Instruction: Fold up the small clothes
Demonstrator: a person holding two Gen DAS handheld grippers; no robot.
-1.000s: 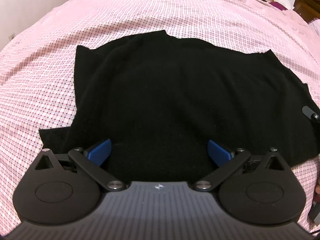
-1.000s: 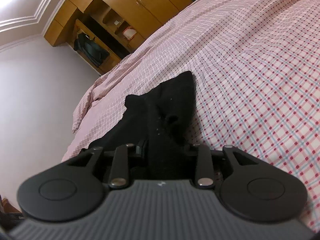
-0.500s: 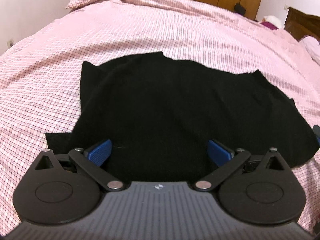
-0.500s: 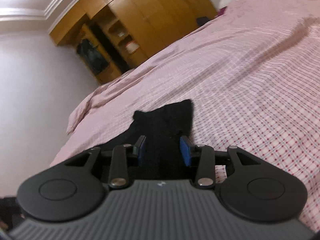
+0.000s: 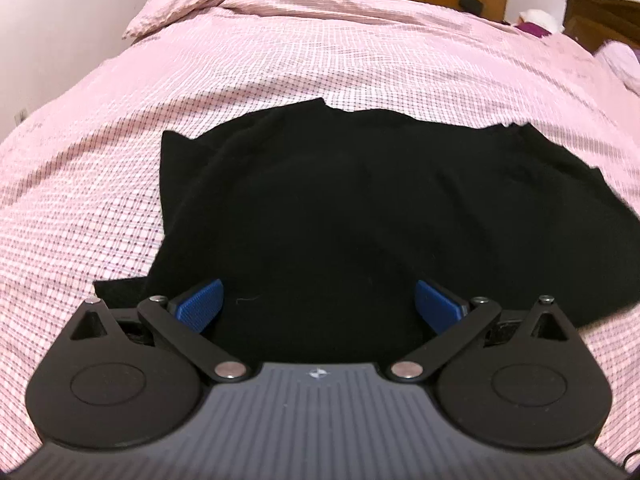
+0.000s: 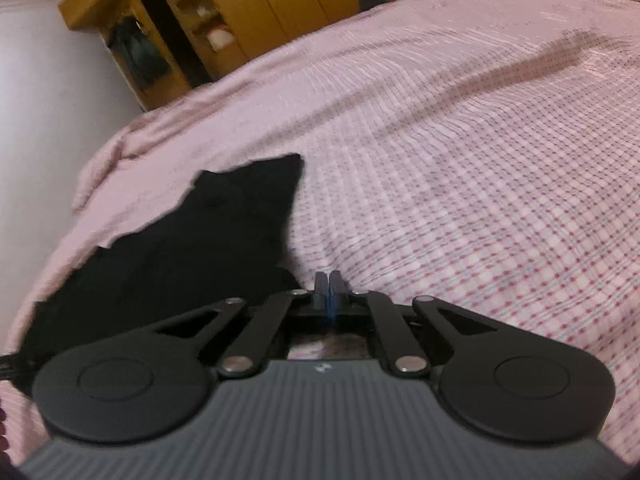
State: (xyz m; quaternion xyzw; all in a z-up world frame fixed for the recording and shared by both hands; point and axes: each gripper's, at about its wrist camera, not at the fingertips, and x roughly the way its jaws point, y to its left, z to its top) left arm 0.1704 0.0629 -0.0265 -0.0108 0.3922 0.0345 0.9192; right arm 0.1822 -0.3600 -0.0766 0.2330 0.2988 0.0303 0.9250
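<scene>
A black garment (image 5: 320, 208) lies spread on the pink checked bedspread (image 5: 280, 72). My left gripper (image 5: 318, 304) hangs over its near edge with the blue pads (image 5: 199, 299) wide apart and nothing between them. In the right wrist view the same garment (image 6: 208, 240) lies to the left. My right gripper (image 6: 329, 286) is shut with its pads pressed together and empty, just right of the garment's edge, above the bedspread (image 6: 480, 160).
Wooden wardrobes (image 6: 224, 20) stand beyond the bed, with an open shelf section. A dark wooden headboard (image 5: 600, 12) and a pillow (image 5: 620, 60) are at the far right. A rumpled fold of bedding (image 5: 192, 12) lies at the far left.
My right gripper let go of the garment's edge, drew back to the right and closed empty. The left view tilted up and pulled back slightly; the garment's right corner now lies flat.
</scene>
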